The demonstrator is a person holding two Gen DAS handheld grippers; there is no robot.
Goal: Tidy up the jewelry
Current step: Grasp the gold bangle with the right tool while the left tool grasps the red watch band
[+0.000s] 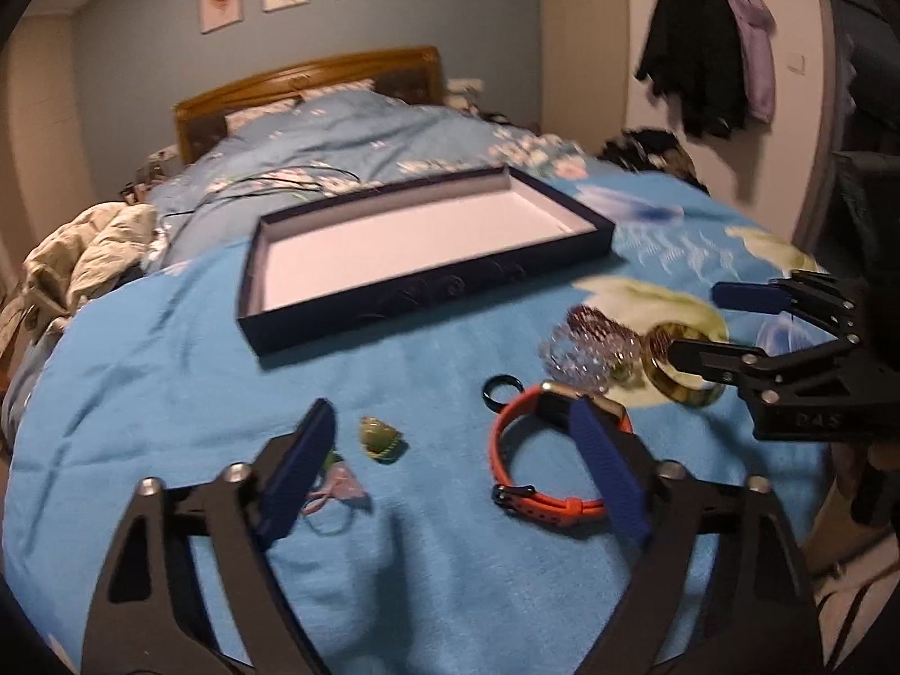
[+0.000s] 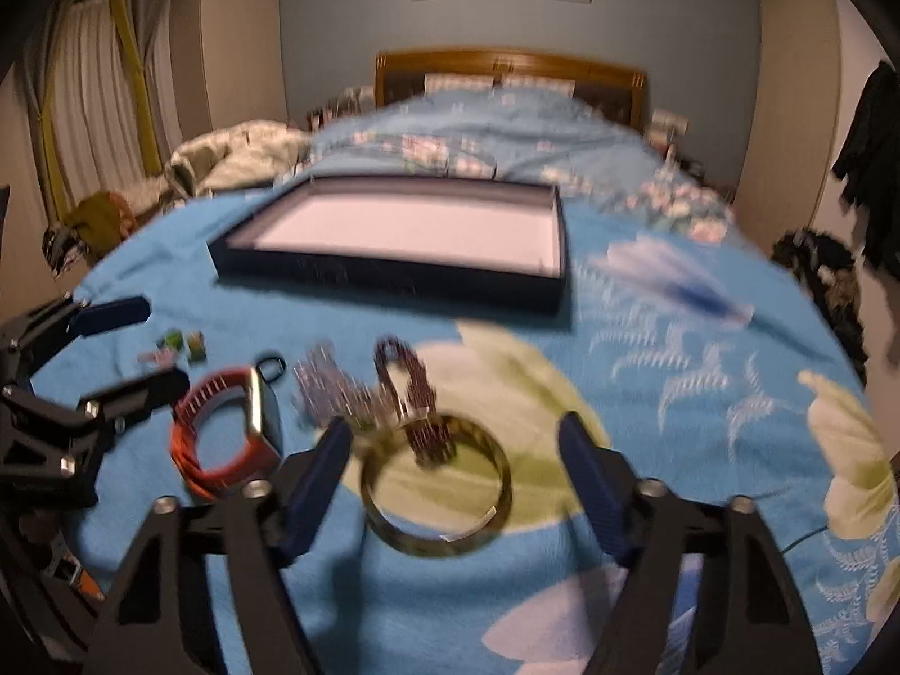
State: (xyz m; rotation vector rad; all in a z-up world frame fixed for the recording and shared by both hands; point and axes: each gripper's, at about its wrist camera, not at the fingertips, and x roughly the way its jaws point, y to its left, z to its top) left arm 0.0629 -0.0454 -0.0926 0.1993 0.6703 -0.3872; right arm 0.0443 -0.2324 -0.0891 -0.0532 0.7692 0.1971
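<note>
Nothing is sorted yet: the box (image 1: 416,236), mid-frame, is empty, all jewelry lies on the bed (image 1: 169,371). Both jaws gape, gripping nothing: left gripper (image 1: 450,472) over the orange watch (image 1: 540,450), right gripper (image 2: 455,478) over the gold bangle (image 2: 436,484).

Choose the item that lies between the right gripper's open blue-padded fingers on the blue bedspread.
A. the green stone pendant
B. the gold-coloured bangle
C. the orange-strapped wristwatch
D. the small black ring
B: in the right wrist view, the gold-coloured bangle lies on the blue bedspread between the open fingers of the right gripper, untouched by either pad.
</note>
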